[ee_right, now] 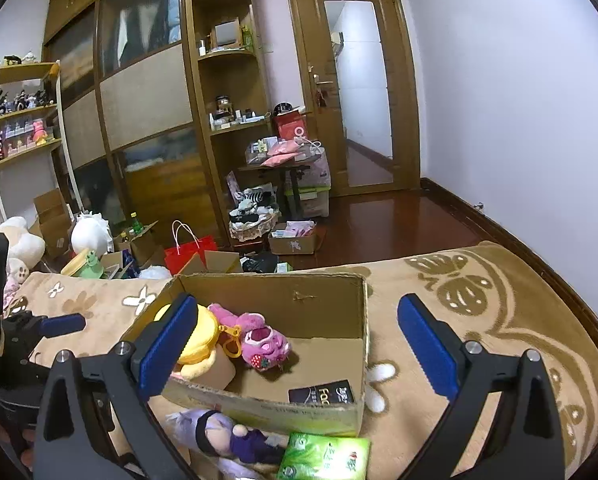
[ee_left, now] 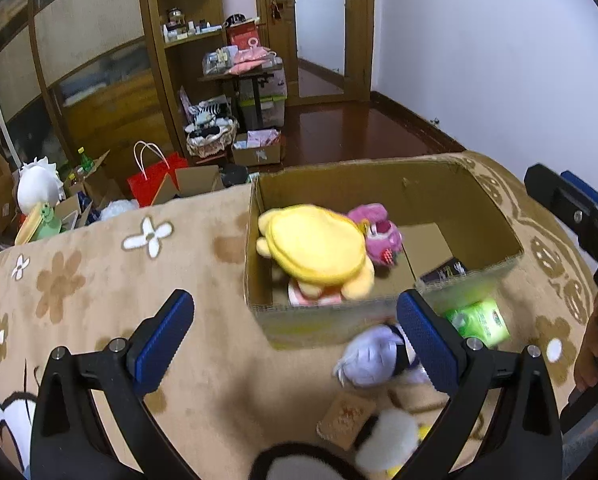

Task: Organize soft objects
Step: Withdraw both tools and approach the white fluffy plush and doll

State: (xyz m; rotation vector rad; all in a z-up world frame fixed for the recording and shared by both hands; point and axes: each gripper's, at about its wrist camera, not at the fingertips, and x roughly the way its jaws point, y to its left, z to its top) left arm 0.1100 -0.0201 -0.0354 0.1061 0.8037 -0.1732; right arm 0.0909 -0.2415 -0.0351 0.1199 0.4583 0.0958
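An open cardboard box (ee_left: 439, 188) (ee_right: 299, 296) stands on a beige flowered blanket. Inside lie a yellow plush (ee_left: 315, 248) (ee_right: 197, 340), blurred in the left wrist view, and a pink plush (ee_left: 379, 228) (ee_right: 265, 342). A purple-haired doll (ee_left: 373, 356) (ee_right: 223, 434) lies on the blanket in front of the box, beside a green tissue pack (ee_left: 479, 320) (ee_right: 325, 458). A white and black plush (ee_left: 383, 444) lies nearer. My left gripper (ee_left: 299, 336) is open and empty, in front of the box's near wall. My right gripper (ee_right: 295, 344) is open and empty, over the box.
The blanket's edge drops to a floor cluttered with a red bag (ee_right: 191, 252), boxes and white plush (ee_right: 89, 234). Wardrobe, shelves and a door (ee_right: 359, 92) stand behind. A dark packet (ee_right: 321, 392) lies in the box corner.
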